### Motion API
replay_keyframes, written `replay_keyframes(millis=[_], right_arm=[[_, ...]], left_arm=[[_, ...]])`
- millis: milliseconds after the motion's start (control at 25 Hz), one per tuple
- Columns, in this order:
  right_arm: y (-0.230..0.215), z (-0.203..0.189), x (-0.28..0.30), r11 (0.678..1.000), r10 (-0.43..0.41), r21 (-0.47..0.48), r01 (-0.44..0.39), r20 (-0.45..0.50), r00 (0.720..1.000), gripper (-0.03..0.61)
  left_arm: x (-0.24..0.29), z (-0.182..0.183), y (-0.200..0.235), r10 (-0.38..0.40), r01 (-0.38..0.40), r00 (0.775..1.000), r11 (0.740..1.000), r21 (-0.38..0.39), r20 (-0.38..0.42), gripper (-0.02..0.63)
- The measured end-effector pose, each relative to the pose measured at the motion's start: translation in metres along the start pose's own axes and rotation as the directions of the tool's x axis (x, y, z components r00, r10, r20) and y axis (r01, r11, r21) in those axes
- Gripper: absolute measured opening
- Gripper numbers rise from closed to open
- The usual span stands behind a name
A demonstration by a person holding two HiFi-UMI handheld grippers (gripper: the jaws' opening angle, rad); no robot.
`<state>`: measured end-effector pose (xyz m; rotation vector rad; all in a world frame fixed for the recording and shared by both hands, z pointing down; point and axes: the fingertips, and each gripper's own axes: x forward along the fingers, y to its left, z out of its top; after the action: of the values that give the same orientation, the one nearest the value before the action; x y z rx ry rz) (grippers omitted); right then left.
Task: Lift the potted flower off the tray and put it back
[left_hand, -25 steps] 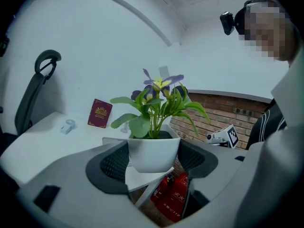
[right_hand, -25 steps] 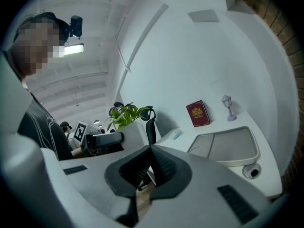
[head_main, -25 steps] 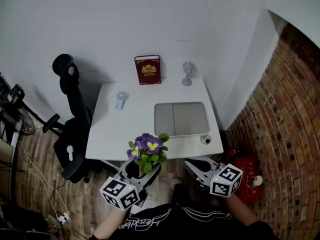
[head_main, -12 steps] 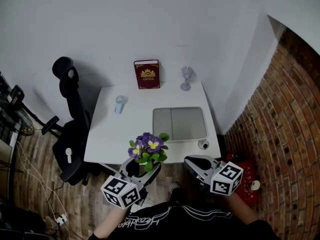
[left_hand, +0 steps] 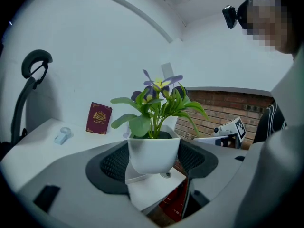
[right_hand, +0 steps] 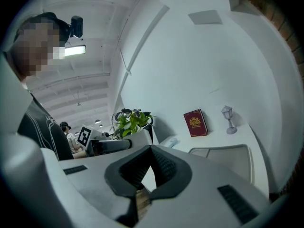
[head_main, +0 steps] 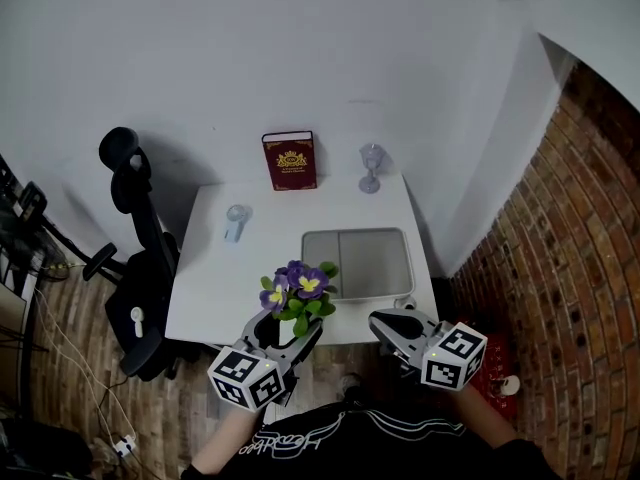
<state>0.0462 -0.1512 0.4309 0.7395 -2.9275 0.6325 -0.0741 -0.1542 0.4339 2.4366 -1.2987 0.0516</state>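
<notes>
The left gripper [head_main: 287,334] pinches the white square pot with purple-and-yellow flowers and green leaves [left_hand: 153,151] – its dark ribbed pads press on both side walls of the pot. In the head view the pot is at the lower centre, over the near edge of the white table [head_main: 230,288], below and left of the flat grey rectangular tray [head_main: 357,264] and not touching it. The right gripper [right_hand: 151,148], at the lower right, holds nothing; its jaws seem to meet at the tips. At the far table edge stand a dark red book [head_main: 290,161] and a small lantern-shaped ornament [head_main: 371,167].
</notes>
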Motion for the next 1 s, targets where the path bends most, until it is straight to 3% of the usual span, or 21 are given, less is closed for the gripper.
replay_keyframes(millis=[440, 1000], right_arm=[[-0.05, 0.018, 0.006, 0.999, -0.033, 0.003, 0.033, -0.009, 0.999, 0.002], [-0.093, 0.014, 0.0, 0.995, -0.091, 0.028, 0.092, -0.037, 0.995, 0.002]], left_arm=[[0.072, -0.017, 0.036, 0.06, -0.049, 0.994, 0.992, 0.119, -0.091, 0.339], [0.14, -0.088, 0.096, 0.145, -0.109, 0.962, 0.981, 0.16, -0.233, 0.339]])
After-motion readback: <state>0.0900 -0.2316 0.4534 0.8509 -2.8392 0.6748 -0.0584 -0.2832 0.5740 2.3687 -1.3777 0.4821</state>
